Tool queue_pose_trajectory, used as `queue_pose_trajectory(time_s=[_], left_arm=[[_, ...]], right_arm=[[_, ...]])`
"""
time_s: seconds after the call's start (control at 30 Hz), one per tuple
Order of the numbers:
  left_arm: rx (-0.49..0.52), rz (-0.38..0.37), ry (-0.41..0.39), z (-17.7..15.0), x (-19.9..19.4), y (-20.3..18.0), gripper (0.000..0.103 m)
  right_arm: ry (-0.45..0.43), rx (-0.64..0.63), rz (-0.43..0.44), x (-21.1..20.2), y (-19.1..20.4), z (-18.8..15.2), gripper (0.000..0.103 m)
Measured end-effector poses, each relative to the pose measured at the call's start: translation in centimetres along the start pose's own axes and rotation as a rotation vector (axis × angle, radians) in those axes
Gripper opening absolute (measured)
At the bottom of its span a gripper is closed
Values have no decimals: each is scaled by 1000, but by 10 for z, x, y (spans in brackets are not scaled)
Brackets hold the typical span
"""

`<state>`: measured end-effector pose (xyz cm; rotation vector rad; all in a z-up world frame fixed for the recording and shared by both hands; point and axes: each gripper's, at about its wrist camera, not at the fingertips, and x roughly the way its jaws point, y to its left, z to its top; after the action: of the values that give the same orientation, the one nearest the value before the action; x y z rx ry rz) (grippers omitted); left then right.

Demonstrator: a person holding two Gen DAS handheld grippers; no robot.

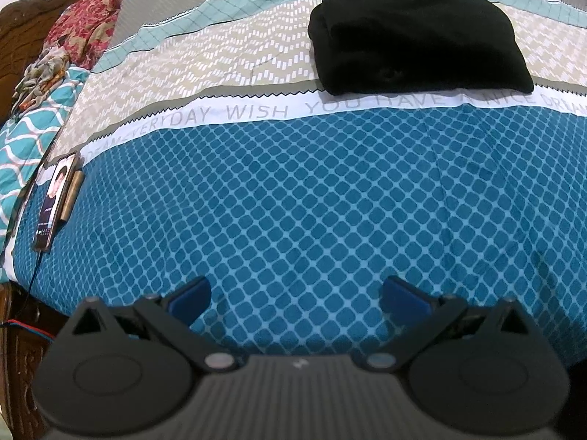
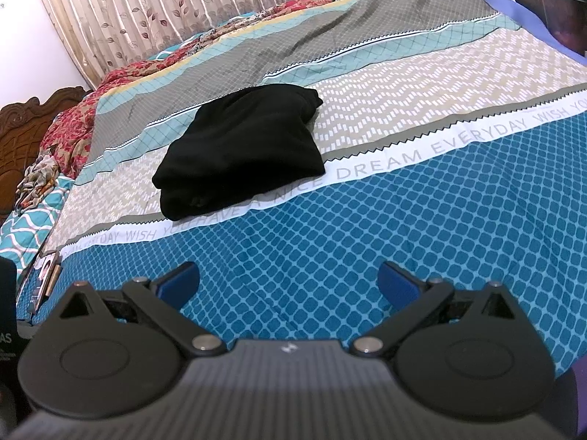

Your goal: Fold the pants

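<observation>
Black pants [image 1: 418, 33] lie folded into a compact bundle on the patterned bedsheet, far ahead and to the right in the left wrist view. The right wrist view shows the same pants [image 2: 242, 150] ahead and to the left, across the beige and white bands. My left gripper [image 1: 296, 295] hovers open over the blue checked part of the sheet, well short of the pants, with nothing between its blue pads. My right gripper [image 2: 288, 280] is open too, over the blue area and apart from the pants.
A phone [image 1: 55, 201] with a lit screen and cable lies at the bed's left edge, seen again as the phone [image 2: 44, 282]. A red floral cloth [image 1: 84, 22] and a teal patterned blanket [image 1: 33, 124] pile up by the wooden headboard [image 2: 33, 128]. Curtains [image 2: 176, 7] hang behind.
</observation>
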<state>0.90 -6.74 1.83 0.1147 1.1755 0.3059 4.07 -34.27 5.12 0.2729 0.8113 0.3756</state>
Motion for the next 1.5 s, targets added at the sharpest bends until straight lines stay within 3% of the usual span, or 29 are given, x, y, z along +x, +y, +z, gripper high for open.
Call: queue_pose_trajectory(time_s=[1.5], left_arm=[[29, 25, 25, 0, 12, -5, 103]], right_arm=[[27, 23, 5, 7, -9, 0, 103]])
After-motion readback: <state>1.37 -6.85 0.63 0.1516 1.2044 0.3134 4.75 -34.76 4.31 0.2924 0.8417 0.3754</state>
